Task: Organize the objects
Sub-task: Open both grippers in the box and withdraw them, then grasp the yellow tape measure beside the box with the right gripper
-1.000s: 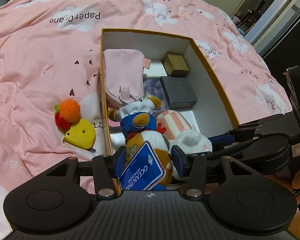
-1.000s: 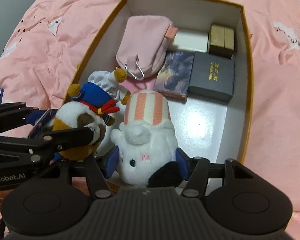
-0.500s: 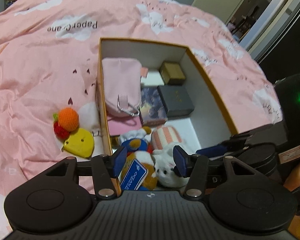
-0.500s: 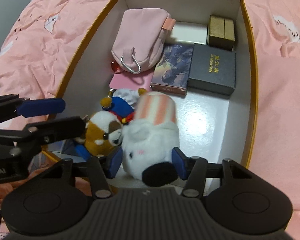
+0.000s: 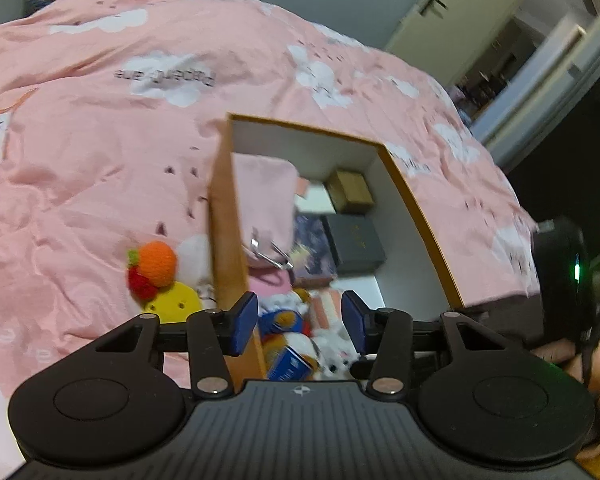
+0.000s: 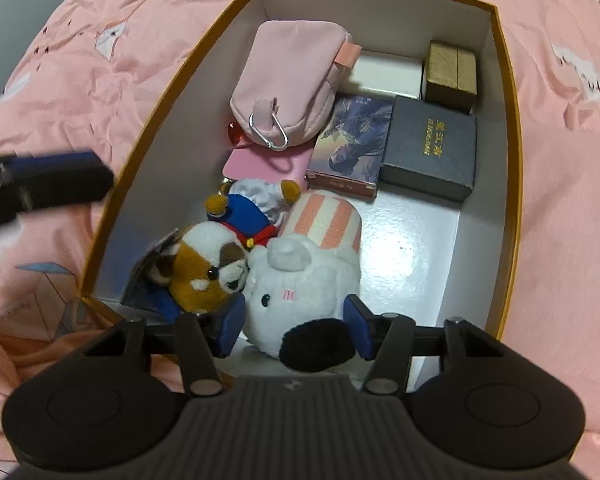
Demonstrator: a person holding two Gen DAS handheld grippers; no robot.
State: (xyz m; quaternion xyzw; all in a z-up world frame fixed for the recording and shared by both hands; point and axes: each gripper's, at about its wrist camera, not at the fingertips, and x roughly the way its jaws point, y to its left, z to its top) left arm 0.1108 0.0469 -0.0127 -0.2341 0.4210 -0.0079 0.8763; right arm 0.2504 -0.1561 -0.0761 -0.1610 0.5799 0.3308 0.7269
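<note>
While the white plush [image 6: 300, 292] lies in the lower middle of our right-wrist frame, it sits between the right gripper [image 6: 294, 330] pads; jaws have just been closing, but we can't tell if they press it. Long axis runs up-frame, face toward the camera, striped pink-white end pointing up. Fuzzy, rounded, black patch at the bottom. Brown-white plush [image 6: 208, 272] touches it on the left, both inside the orange-rimmed box [image 6: 510, 152]. Left gripper [image 5: 300, 322] hangs over the box's near end, jaws apart and empty, just narrowed.
</note>
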